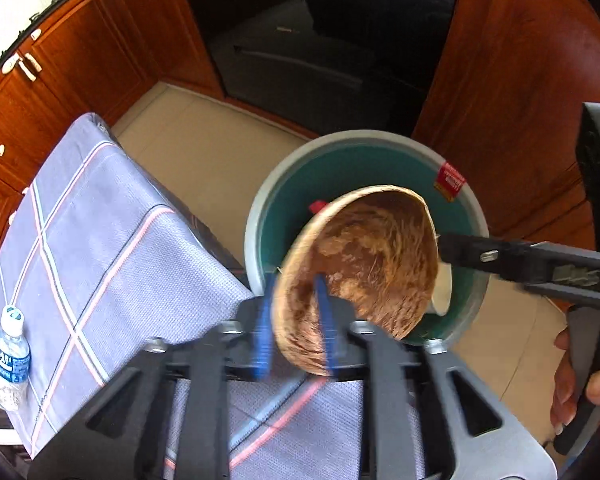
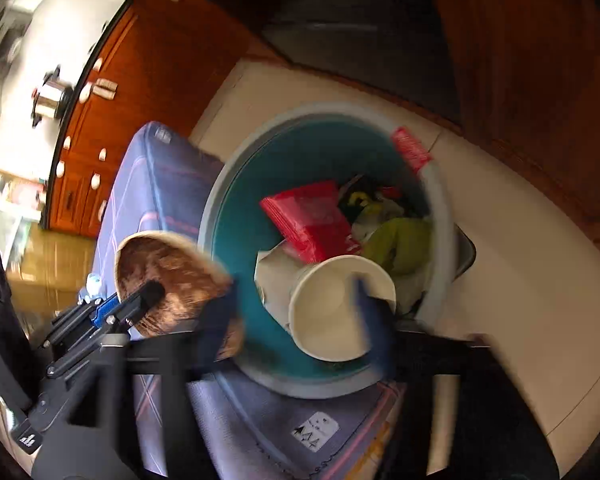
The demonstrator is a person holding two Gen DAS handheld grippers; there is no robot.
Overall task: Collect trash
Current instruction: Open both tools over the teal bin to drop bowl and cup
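Kitchen floor tiles, wood cabinets behind; teal bin (image 1: 352,168) stands beside a table under a checked cloth (image 1: 100,240). Left gripper (image 1: 294,332): fingers straddle the rim of a soiled paper bowl (image 1: 372,260) tilted over the bin, grip loosened. Right gripper (image 2: 296,320): jaws wide apart, white paper cup (image 2: 332,312) between them above the trash.
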